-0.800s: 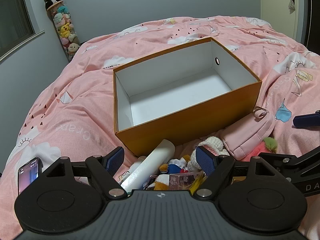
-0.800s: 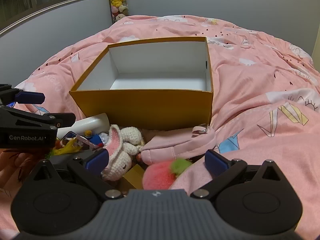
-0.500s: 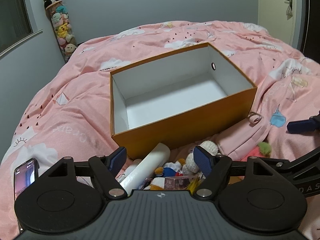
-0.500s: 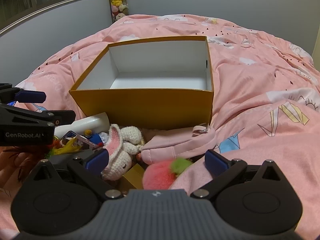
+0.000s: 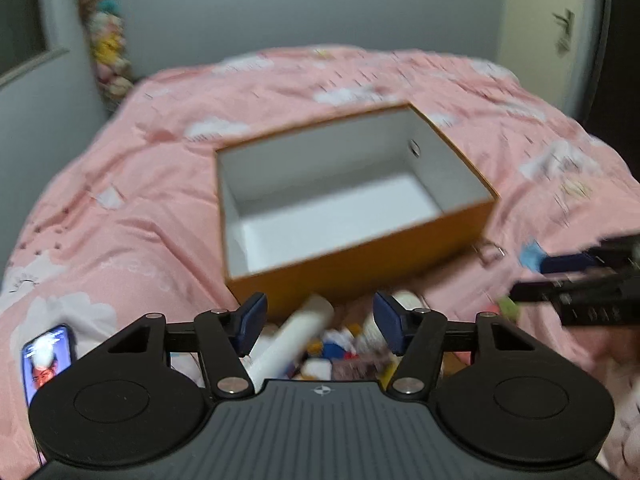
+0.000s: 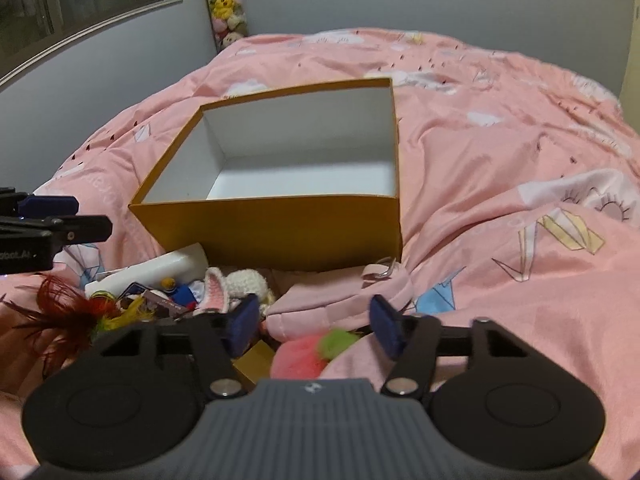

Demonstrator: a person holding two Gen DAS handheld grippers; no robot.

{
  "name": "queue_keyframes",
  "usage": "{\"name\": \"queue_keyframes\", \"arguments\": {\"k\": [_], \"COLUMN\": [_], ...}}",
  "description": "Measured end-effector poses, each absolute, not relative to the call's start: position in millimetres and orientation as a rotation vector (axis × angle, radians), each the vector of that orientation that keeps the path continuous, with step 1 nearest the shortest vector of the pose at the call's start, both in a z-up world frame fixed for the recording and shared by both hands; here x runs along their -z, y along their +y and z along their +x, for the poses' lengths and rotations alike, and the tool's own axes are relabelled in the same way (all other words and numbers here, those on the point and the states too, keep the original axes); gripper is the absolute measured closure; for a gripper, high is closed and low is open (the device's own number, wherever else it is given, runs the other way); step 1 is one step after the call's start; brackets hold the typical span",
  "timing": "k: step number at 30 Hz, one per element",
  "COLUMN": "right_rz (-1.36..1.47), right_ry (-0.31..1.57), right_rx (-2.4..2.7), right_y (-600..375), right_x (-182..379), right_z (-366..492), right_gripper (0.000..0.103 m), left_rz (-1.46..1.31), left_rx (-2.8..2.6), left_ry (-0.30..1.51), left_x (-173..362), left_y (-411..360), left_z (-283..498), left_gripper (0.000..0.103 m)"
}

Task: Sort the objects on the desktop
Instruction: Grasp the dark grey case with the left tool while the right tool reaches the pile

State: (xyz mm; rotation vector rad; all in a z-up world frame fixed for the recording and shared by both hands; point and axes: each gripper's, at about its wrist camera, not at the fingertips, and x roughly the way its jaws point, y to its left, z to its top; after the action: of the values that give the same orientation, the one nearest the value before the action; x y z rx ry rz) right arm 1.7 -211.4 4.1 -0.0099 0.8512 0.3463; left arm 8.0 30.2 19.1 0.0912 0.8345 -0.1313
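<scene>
An empty orange box with a white inside stands on the pink bedspread, seen in the right wrist view too. A pile lies before its near wall: a white tube, a crochet bunny, a pink pouch, a pink strawberry plush and red and yellow feathers. My left gripper hangs open over the tube end of the pile, holding nothing. My right gripper is open above the pouch and plush, also holding nothing. The left wrist view is blurred.
A lit phone lies on the bedspread at the left. A small tan box sits under the right gripper. A column of plush toys stands in the far corner by the window. A door is at the far right.
Both grippers have drawn back and up from the pile, so the box looks smaller. Both pairs of jaws stand narrower than before, the right one most. The feathers have come into the right view.
</scene>
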Motion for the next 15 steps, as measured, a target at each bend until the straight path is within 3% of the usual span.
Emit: {"name": "queue_keyframes", "arguments": {"k": [9, 15], "right_rz": [-0.121, -0.19], "right_ry": [0.99, 1.092], "right_rx": [-0.589, -0.627], "right_y": [-167.2, -165.5], "right_x": [11.4, 31.8], "right_z": [9.4, 13.3], "right_gripper": [0.052, 0.059], "left_rz": [0.209, 0.266], "left_rx": [0.396, 0.481], "left_ry": [0.984, 1.035], "left_x": [-3.8, 17.7], "left_y": [11.6, -2.4], "left_z": [3.3, 3.6], "left_gripper": [0.033, 0.033]}}
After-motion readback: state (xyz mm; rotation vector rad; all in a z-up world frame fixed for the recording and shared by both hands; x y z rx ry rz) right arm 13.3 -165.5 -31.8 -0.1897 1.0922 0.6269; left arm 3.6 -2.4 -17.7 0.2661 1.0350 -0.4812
